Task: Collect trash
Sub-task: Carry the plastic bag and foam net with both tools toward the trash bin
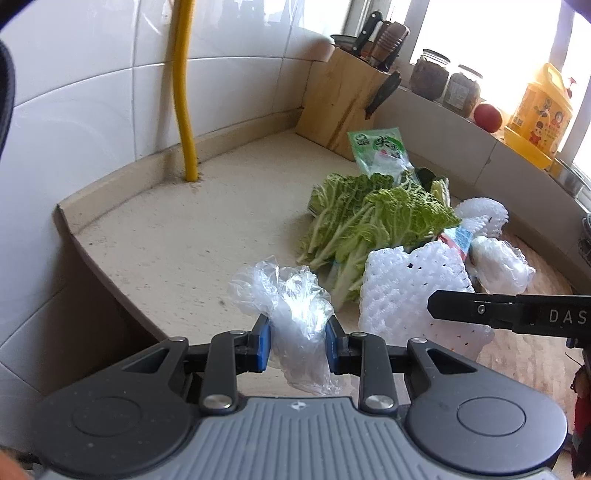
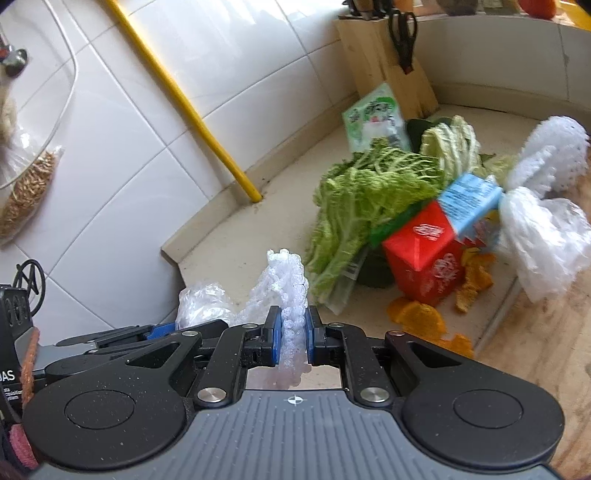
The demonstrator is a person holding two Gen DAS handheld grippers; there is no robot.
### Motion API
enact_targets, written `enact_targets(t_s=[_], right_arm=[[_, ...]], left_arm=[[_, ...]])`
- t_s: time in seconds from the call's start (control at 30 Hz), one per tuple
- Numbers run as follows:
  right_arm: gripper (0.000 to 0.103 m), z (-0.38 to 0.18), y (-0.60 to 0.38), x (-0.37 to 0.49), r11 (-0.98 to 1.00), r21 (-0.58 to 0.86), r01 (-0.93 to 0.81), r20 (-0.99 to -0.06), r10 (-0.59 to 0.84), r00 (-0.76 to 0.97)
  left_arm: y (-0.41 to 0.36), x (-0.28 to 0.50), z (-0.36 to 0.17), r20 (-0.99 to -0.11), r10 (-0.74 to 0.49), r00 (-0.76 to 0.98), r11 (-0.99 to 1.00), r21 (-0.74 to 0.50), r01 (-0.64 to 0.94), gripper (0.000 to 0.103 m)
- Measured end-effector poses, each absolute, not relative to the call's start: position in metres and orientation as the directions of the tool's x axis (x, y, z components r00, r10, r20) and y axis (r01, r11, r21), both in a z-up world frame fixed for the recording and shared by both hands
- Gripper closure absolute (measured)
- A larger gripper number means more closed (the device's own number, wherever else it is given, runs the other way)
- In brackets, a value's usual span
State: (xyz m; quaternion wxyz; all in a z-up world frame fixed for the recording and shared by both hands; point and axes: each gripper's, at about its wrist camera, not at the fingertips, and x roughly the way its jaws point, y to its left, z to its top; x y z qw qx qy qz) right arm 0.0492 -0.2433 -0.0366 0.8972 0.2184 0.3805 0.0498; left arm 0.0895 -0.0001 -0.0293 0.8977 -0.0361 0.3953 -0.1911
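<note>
Left gripper pinches a crumpled plastic bag above the tabletop while the right gripper clamps a foam net, and either flimsy, slippery piece could slide free during carrying.

Bright daylight from the far-right window, blown out there. Glare on the wall tiles. My right view has motion blur on the carton. Heavy fisheye bending at edges.
</note>
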Motion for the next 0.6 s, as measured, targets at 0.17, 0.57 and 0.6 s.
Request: enact_targets(t_s=[0.17,0.57,0.6], right_arm=[[0.085,-0.038,-0.228,0.059,0.905,0.423,0.057,-0.670,0.270,0.692],[0.085,-0.045,-0.185,0.086,0.908,0.419,-0.018,-0.686,0.329,0.649],[0.085,-0.045,-0.181,0.088,0.907,0.419,-0.024,-0.687,0.335,0.645]], left_arm=[[0.016,0.091,-0.032,-0.697,-0.355,0.623,0.933,-0.218,0.287,0.076],[0.058,0.091,-0.039,-0.708,-0.299,0.639,0.954,-0.216,0.207,0.076],[0.061,0.091,-0.039,-0.709,-0.295,0.640,0.955,-0.215,0.202,0.076]])
